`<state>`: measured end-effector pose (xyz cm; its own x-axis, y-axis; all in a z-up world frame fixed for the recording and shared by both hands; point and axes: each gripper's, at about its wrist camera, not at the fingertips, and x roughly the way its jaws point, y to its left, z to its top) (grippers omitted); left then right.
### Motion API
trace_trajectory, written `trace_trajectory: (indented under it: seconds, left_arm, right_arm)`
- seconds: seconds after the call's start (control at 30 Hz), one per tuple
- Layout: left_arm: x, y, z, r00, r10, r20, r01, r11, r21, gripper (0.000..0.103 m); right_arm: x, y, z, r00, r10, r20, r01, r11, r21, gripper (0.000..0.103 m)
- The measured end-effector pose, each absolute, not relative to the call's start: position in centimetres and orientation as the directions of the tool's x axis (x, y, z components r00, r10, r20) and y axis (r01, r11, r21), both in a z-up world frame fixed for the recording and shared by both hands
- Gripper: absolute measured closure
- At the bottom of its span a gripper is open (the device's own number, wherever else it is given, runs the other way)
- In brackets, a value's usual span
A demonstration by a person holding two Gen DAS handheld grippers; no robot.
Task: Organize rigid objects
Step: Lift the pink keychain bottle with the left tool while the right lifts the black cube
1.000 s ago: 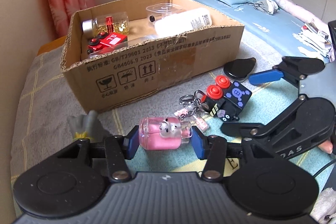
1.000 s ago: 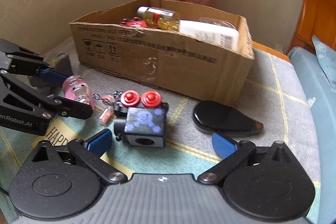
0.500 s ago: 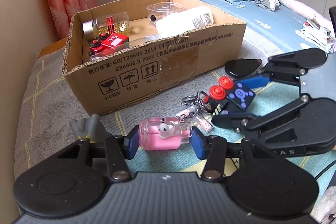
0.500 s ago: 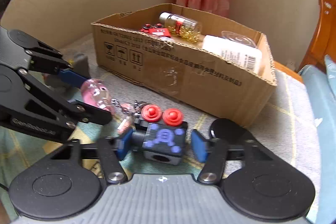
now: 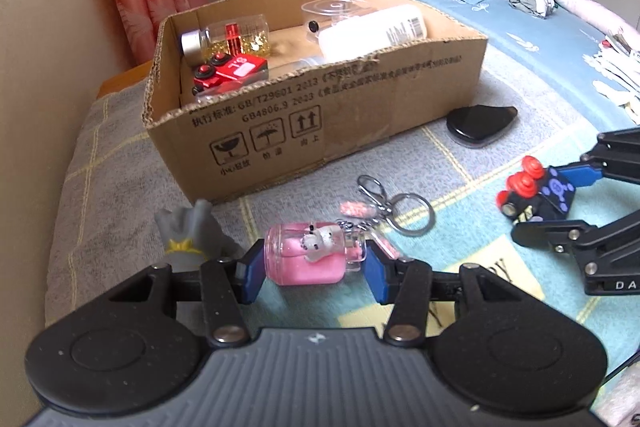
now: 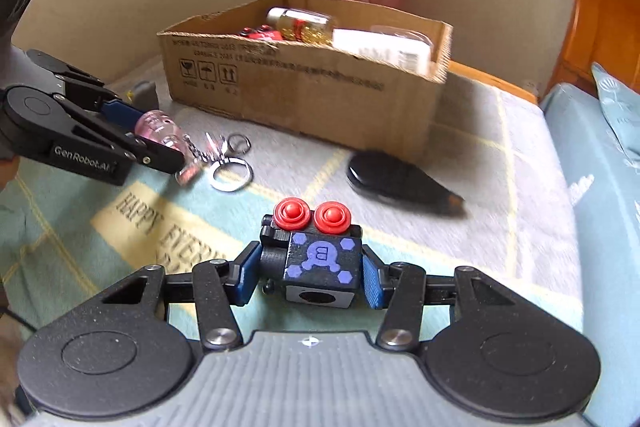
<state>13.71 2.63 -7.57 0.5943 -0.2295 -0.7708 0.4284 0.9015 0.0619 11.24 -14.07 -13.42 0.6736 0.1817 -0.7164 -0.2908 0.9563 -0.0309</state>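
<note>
Both pickups look done and the carry to the cardboard box [image 5: 316, 115] comes next; the left gripper [image 5: 314, 269] is clamped on the pink keychain case [image 5: 308, 255], low over the blanket [image 5: 460, 163]; the right gripper [image 6: 308, 273] pinches the black toy block [image 6: 320, 263] just off it; each needs lifting over the box's near wall, then letting go inside beside the bottles.

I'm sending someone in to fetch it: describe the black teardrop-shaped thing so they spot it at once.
Find the open cardboard box on the bedspread. The black teardrop-shaped case lies flat just in front of its right-hand corner, touching nothing. Unlike the toys nearby, it is plain glossy black, tapering to a point.
</note>
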Motion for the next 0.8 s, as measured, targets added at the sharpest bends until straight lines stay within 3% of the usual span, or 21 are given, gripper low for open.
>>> trace_trajectory:
  seconds: [0.13,0.23,0.57,0.8]
  left_arm:
    - [12.5,2.2,-7.5,0.568,-0.265,-0.779,0.444,0.896,0.019,0.053]
    - [11.8,1.7,-7.8,0.586,-0.244,-0.772,0.441,0.896,0.051,0.051]
    - [12.0,1.6,-8.1,0.603,-0.256,-0.756,0.429,0.903,0.037,0.050]
    - [12.2,1.7,-8.2,0.603,-0.259,-0.754,0.426,0.904,0.030,0.048]
  right_arm:
    - [10.2,-14.5,-13.4,0.668,0.174,-0.723,-0.279,0.960,-0.027,0.047]
    - [9.9,-14.5,-13.6,0.675,0.178,-0.716,-0.280,0.960,-0.026,0.043]
    - [10.6,-14.3,-14.5,0.681,0.184,-0.709,-0.279,0.960,-0.020,0.001]
    - [10.7,-14.4,-14.7,0.679,0.195,-0.708,-0.294,0.956,-0.019,0.000]
